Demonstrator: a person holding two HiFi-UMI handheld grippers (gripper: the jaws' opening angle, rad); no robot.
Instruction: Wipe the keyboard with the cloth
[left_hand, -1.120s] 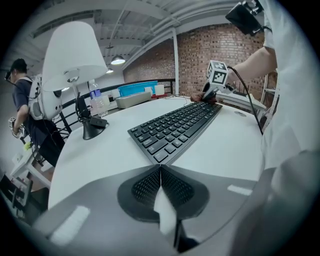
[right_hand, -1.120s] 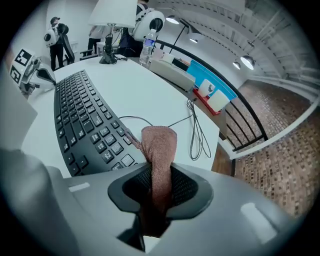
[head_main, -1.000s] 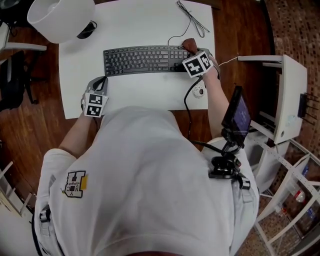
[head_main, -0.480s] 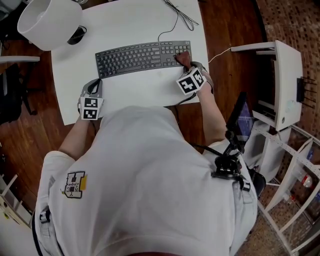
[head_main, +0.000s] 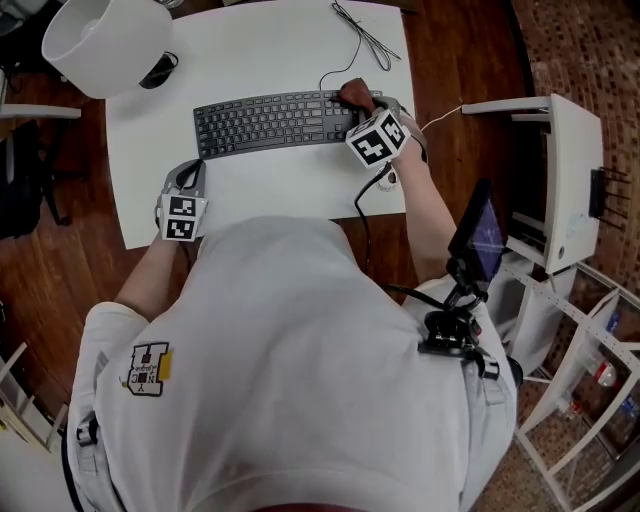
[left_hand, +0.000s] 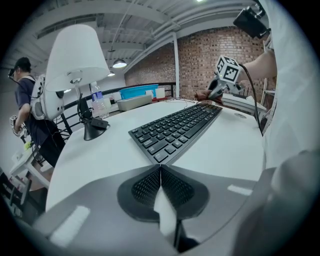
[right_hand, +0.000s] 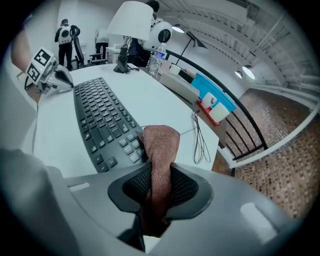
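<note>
The right gripper (right_hand: 160, 189) clamps the cloth (right_hand: 161, 145) so its tip can rub the keyboard's (head_main: 270, 120) three-o'clock end, while the left gripper (left_hand: 161, 186), closed and empty, waits clear at seven o'clock.

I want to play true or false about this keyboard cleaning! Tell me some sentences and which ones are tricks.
The right tool grips a brown cloth. True.
The cloth is at the left end of the keyboard. False: it is at the right end.
The left tool holds a cloth too. False: its jaws are shut on nothing.
A white lamp stands on the table. True.
</note>
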